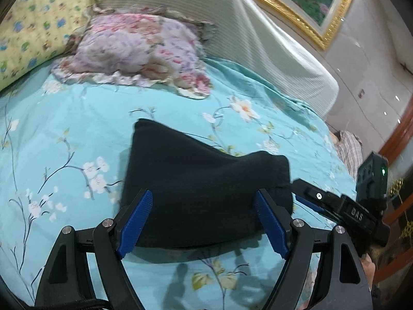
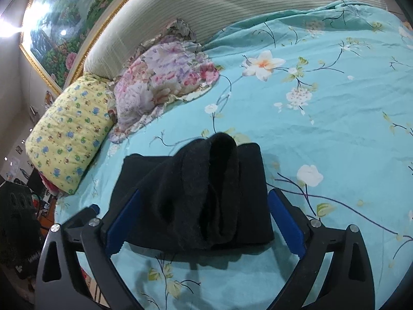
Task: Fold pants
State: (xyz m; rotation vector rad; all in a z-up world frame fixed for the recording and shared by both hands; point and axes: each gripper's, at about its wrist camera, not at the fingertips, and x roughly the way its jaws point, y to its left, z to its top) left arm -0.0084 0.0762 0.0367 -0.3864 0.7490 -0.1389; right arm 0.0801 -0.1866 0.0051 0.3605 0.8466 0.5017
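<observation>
The black pants (image 1: 196, 180) lie folded into a compact bundle on the turquoise floral bedsheet (image 1: 77, 129). My left gripper (image 1: 204, 199) is open, its blue pads on either side of the bundle's near edge, holding nothing. My right gripper (image 2: 204, 201) is also open around the bundle (image 2: 198, 196), where a raised fold with a fuzzy inner lining shows on top. The right gripper also shows in the left wrist view (image 1: 335, 206), at the bundle's right end.
A pink floral pillow (image 1: 136, 49) and a yellow patterned pillow (image 1: 38, 23) lie near the striped headboard (image 1: 258, 38). A gold-framed painting (image 1: 309, 5) hangs behind. The bed edge drops off at the right of the left wrist view.
</observation>
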